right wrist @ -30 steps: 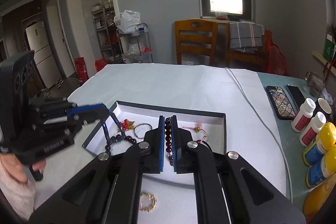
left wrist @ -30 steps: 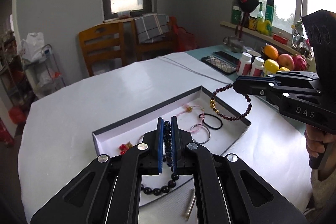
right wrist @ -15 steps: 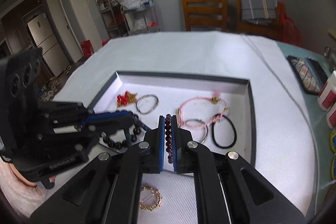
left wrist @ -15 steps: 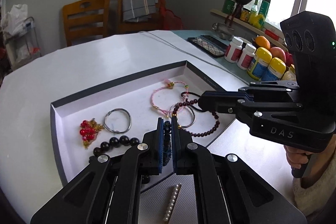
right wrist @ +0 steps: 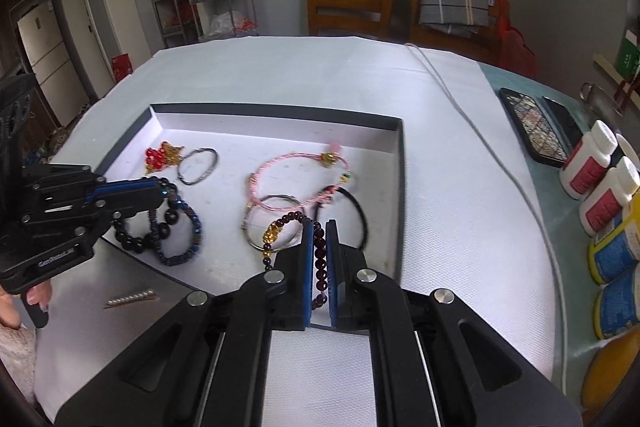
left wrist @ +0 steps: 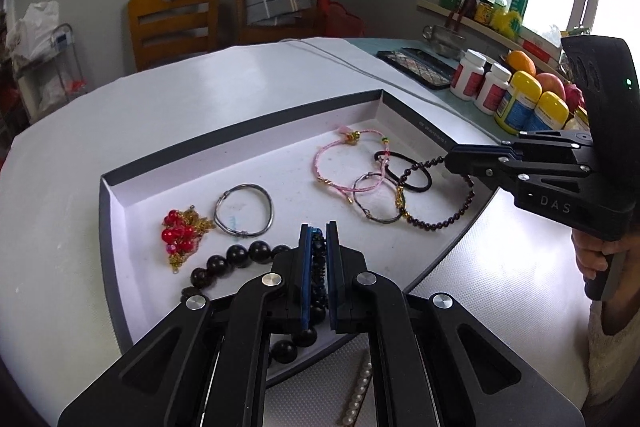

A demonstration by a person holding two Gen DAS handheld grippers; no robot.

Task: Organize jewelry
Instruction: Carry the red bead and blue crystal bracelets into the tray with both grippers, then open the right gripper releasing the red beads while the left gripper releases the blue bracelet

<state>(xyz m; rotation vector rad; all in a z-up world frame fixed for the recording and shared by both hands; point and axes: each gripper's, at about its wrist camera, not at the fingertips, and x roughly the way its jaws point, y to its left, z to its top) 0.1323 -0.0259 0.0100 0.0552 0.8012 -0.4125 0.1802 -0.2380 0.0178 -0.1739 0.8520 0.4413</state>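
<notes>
In the shallow grey-rimmed box lid with a white floor point(right wrist: 400, 187), the left gripper point(left wrist: 319, 241) is clamped on a dark blue beaded bracelet point(right wrist: 188, 227), whose loop lies on the floor beside a string of large black beads point(left wrist: 240, 257). Right of it lie a pink cord bracelet point(right wrist: 296, 163) and thin silver bangle point(left wrist: 376, 199). The right gripper point(right wrist: 319, 241) pinches a dark red beaded bracelet with a gold charm point(right wrist: 296, 217), its loop resting over that bangle.

pearl strand point(left wrist: 357, 393) cut off, phone point(right wrist: 560, 119) part hidden
</notes>
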